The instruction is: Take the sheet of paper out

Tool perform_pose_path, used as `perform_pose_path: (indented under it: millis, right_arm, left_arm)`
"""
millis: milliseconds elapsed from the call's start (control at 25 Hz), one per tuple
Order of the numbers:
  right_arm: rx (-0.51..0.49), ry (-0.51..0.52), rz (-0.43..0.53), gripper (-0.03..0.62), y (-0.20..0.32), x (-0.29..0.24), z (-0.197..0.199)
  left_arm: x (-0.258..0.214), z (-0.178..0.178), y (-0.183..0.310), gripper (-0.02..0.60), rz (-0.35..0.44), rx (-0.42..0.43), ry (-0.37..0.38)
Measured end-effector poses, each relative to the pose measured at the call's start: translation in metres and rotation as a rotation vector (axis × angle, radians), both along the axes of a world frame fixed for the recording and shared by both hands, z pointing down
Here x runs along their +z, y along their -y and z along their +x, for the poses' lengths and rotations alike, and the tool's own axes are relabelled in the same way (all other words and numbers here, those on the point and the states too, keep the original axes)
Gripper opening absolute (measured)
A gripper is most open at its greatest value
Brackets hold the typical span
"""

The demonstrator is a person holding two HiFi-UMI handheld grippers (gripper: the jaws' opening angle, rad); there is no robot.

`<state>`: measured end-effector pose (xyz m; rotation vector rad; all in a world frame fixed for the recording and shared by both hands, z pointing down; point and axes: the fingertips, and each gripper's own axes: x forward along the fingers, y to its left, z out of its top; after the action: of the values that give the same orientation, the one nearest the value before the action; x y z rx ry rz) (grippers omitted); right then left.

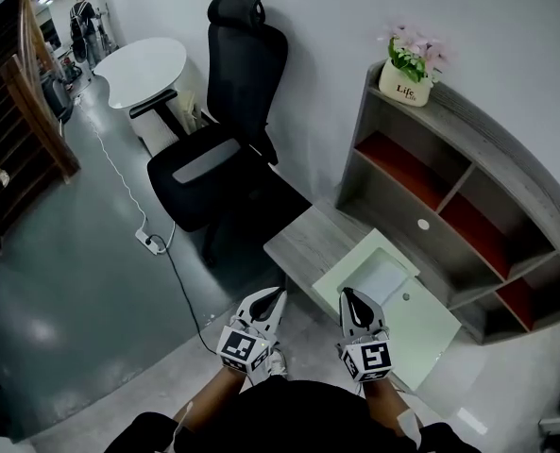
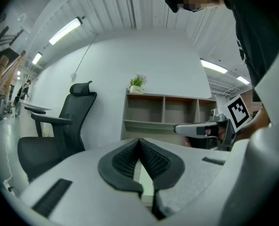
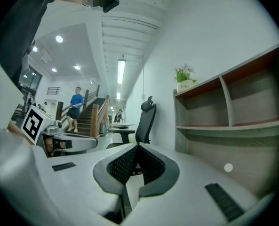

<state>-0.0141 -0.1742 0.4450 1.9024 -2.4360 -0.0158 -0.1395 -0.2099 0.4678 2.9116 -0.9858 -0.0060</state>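
Head view. The white sheet of paper [image 1: 381, 277] lies flat on a pale green panel [image 1: 432, 333] of the grey surface [image 1: 303, 243]. It is just ahead and slightly right of the right gripper [image 1: 348, 295], which is the nearer one. The left gripper [image 1: 280, 293] hangs beside the surface's near corner. Both pairs of jaws are pressed together, with nothing between them.

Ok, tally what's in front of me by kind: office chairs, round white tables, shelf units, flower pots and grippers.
office chair: 1
round white table: 1
shelf unit: 1
flower pot: 1
grippers: 2, the left gripper and the right gripper
Total: 6
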Motion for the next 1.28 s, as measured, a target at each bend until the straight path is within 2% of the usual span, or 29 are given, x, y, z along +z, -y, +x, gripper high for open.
perform_pose_path:
  millis: [200,480,720,1120,1280]
  right_arm:
    - [0.093,0.033,-0.011,0.023,0.015,0.004,0.006]
    - [0.158,0.046,0.011,0.023,0.027,-0.004,0.025]
    - [0.276,0.046,-0.046,0.023,0.031,0.014,0.071]
    - [0.309,0.148,-0.09,0.023,0.024,0.039,0.129]
    - [0.355,0.183,-0.159,0.023,0.019,0.06,0.153]
  left_arm:
    - [0.0,-0.004,0.02,0.006,0.003,0.042,-0.002]
    - [0.006,0.009,0.038,0.006,-0.008,0.114,0.012]
    - [0.011,0.047,0.047,0.006,-0.019,0.164,0.015]
    - [0.02,0.12,0.052,0.006,-0.038,0.264,0.032]
    - [0.027,0.143,0.055,0.006,-0.05,0.29,0.05]
